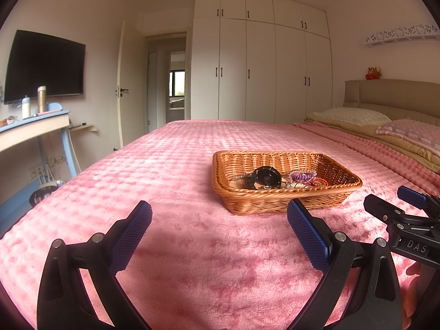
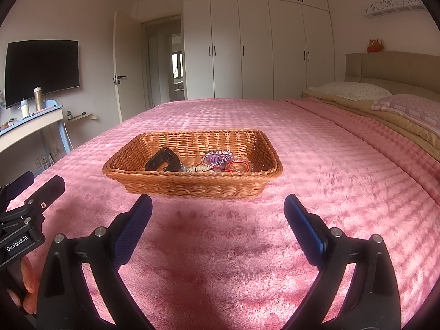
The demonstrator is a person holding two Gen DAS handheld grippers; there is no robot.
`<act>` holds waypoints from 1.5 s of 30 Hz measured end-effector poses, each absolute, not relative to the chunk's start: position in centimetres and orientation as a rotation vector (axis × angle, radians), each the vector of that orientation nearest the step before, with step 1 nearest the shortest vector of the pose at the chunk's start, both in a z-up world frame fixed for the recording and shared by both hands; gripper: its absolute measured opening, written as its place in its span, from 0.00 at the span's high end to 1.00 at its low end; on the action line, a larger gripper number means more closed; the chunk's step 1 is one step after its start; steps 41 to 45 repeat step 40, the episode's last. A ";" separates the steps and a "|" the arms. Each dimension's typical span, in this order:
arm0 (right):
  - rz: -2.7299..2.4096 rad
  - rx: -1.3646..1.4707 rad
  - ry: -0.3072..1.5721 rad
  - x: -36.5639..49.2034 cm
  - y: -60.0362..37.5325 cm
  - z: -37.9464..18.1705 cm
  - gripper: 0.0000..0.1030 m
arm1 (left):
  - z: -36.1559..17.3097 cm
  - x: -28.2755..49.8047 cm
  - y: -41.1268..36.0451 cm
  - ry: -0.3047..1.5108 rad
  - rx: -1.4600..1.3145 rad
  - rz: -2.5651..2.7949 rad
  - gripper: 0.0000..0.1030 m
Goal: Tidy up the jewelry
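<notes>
A wicker basket (image 1: 286, 202) (image 2: 192, 185) sits on the pink bedspread. In it lie a black hair clip (image 1: 265, 177) (image 2: 162, 161), a purple bead bracelet (image 1: 301, 176) (image 2: 217, 156), a red cord bracelet (image 1: 320, 183) (image 2: 239, 165) and pale beads (image 2: 202, 168). My left gripper (image 1: 220, 214) is open and empty, short of the basket's near left corner. My right gripper (image 2: 218, 209) is open and empty, just short of the basket's near wall. Each gripper shows at the edge of the other's view.
The pink bedspread (image 1: 178, 247) (image 2: 343, 181) spreads all around the basket. Pillows (image 1: 354, 115) and a headboard (image 2: 390, 68) lie to the right. A desk with bottles (image 1: 33, 121) and a wall TV (image 1: 44, 66) stand off the bed's left edge. White wardrobes (image 2: 258, 46) stand behind.
</notes>
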State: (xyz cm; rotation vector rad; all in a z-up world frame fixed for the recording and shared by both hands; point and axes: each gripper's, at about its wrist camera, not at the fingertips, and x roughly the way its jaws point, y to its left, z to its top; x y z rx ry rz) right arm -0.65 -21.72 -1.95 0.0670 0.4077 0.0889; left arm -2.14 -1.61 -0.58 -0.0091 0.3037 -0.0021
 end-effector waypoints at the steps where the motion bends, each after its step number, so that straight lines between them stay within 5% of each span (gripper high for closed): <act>1: 0.089 0.067 0.407 -0.6 -21.7 -1.9 0.10 | -0.6 -2.1 -1.6 0.303 -0.009 -0.002 0.07; 45: 0.086 0.081 0.408 -0.7 -21.7 -2.2 0.08 | -0.5 -2.4 -1.5 0.298 -0.002 -0.003 0.07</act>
